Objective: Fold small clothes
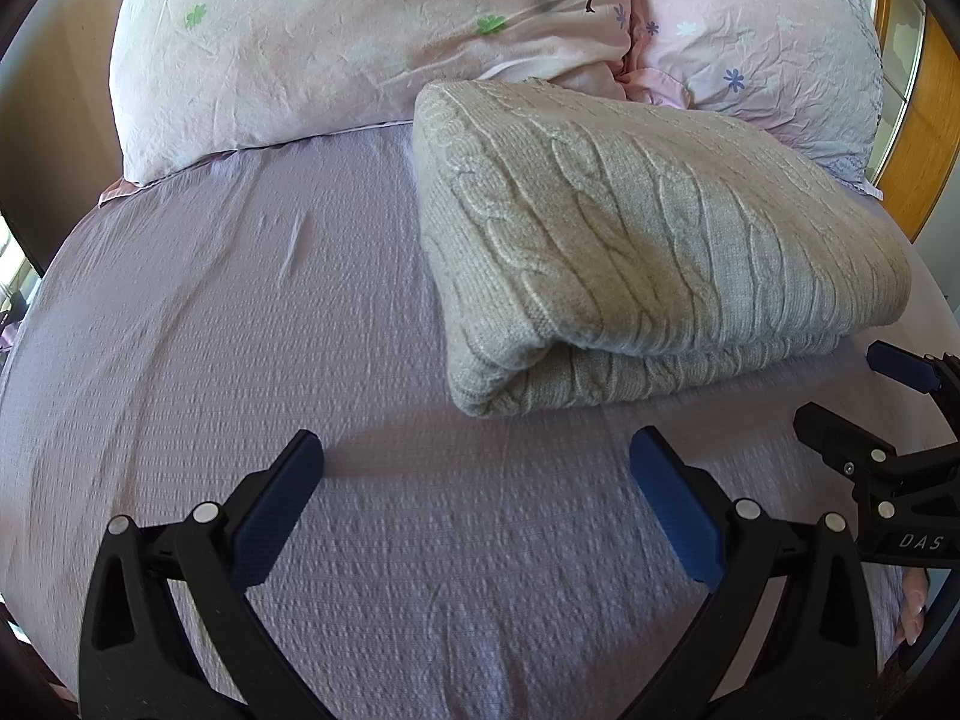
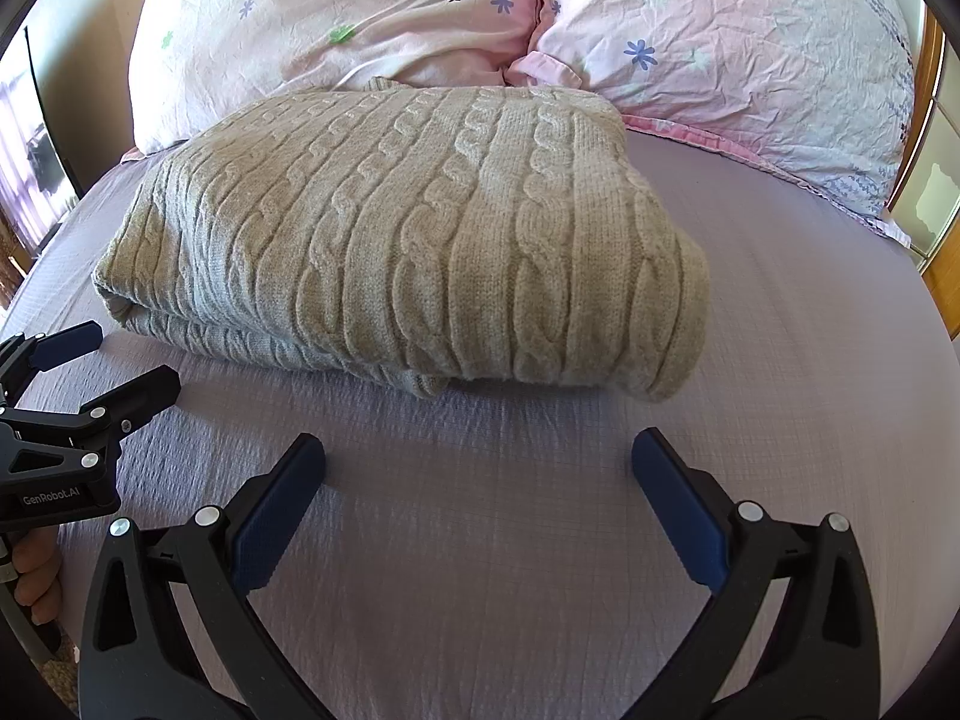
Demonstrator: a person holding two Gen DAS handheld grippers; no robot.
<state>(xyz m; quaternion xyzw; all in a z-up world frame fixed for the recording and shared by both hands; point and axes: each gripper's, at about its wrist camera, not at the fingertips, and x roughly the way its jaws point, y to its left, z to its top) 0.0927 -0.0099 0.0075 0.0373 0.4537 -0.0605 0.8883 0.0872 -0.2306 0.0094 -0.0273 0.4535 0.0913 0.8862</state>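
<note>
A beige cable-knit sweater [image 1: 630, 240] lies folded into a thick rectangle on the lilac bed sheet [image 1: 240, 360]; it also shows in the right wrist view [image 2: 420, 228]. My left gripper [image 1: 477, 450] is open and empty, a little in front of the sweater's near left corner. My right gripper [image 2: 478, 450] is open and empty, just in front of the sweater's near edge. The right gripper also shows at the right edge of the left wrist view [image 1: 852, 387], and the left gripper shows at the left edge of the right wrist view [image 2: 129, 357], both open beside the sweater.
Two pink floral pillows [image 1: 360, 42] [image 1: 762, 30] lie behind the sweater at the head of the bed; they also show in the right wrist view [image 2: 336, 30] [image 2: 732, 54]. A wooden headboard [image 1: 924, 138] stands at the right. Bare sheet [image 2: 810, 300] lies to both sides.
</note>
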